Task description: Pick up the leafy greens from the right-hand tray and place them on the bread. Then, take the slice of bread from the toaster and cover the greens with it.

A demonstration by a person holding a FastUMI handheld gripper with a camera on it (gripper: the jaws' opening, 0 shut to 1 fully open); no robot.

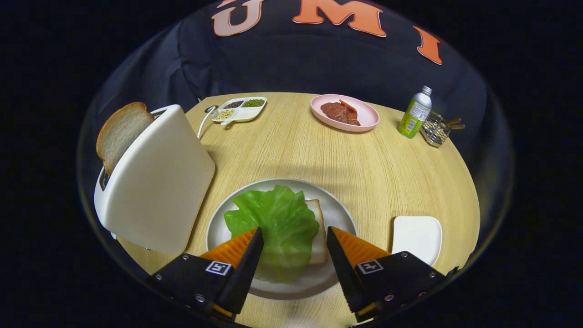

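A green lettuce leaf (278, 228) lies spread over a slice of bread (319, 237) on a round white plate (339, 212). My gripper (295, 237) hovers above them, open, with the leaf showing in the gap between its fingers and neither finger touching it. A white toaster (157, 177) stands to the left of the plate, with a second slice of bread (120, 132) sticking up out of its slot. A small white tray (416, 237) sits bare to the right of the plate.
At the table's far side are a divided white dish of grains (239, 109), a pink plate with meat (344, 113), a green bottle (415, 113) and a wire holder (437, 128). The toaster's cord (205, 118) trails back along the round wooden table (291, 146).
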